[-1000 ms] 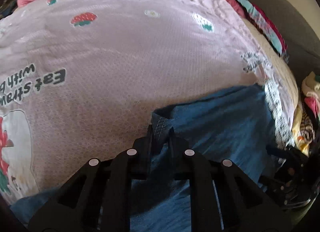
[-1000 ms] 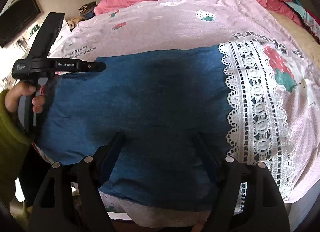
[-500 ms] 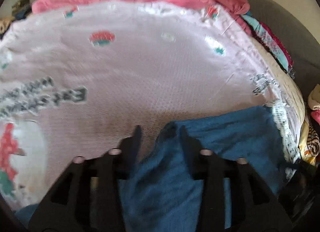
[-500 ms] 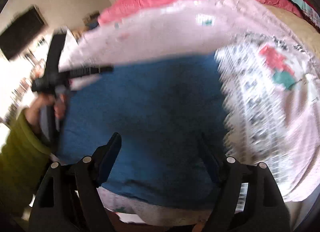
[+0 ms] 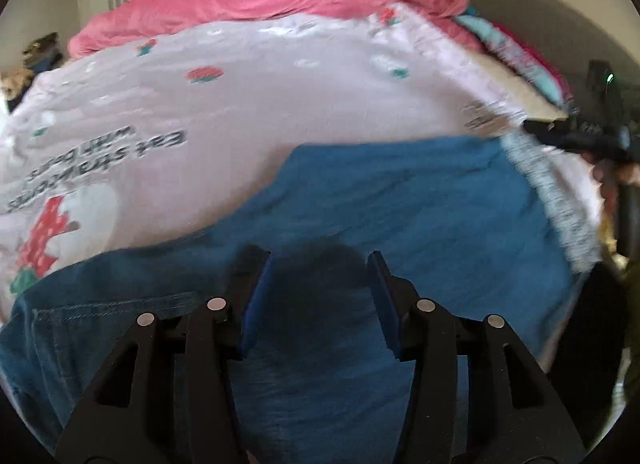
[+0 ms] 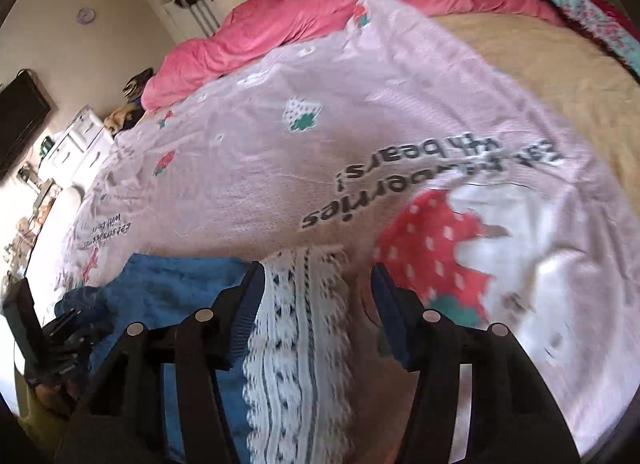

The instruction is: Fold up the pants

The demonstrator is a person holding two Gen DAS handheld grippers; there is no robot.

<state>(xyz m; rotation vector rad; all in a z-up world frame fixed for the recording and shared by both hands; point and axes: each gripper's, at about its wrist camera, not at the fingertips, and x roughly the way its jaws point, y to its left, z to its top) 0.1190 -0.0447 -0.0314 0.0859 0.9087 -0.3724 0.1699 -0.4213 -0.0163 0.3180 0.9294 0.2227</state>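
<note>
Since a second ago: the left gripper (image 5: 316, 296) has let go. It was then pinched on a hem corner of the pants (image 5: 400, 216); now its jaws stand wide apart with nothing between them, hovering over the blue cloth, which lies flat beneath. The corner has been carried over and dropped, so the fold looks laid. The right gripper (image 6: 318, 304) has swung off to the right: earlier it looked squarely down on the blue cloth, now it faces the lace trim (image 6: 296, 344) and the blanket (image 6: 320, 144) beyond. Its jaws are wide apart too, empty, the lace showing between them.

Judgement: one fold finished, both tools free. Next likely a smoothing pass or a second fold; a fresh grip on an edge would be needed.

Pants: a blue folded slab on the near part of the bed, on the blanket, the lace strip along its right edge. A stitched seam shows at lower left in the left view. Whether the lace belongs to the pants or the blanket, cannot tell; both views are motion-blurred.

Around:
- pink quilt (image 5: 260, 0) bunched along the far side of the bed
- striped clothes (image 5: 516, 52) piled far right, by the headboard
- tan sheet (image 6: 520, 52) bare beyond the blanket
- TV (image 6: 20, 116) and cluttered dresser (image 6: 72, 144) off left

In the way: nothing lies on the pants. The lace edge touches the pants, so a careless pinch there could take both.
</note>
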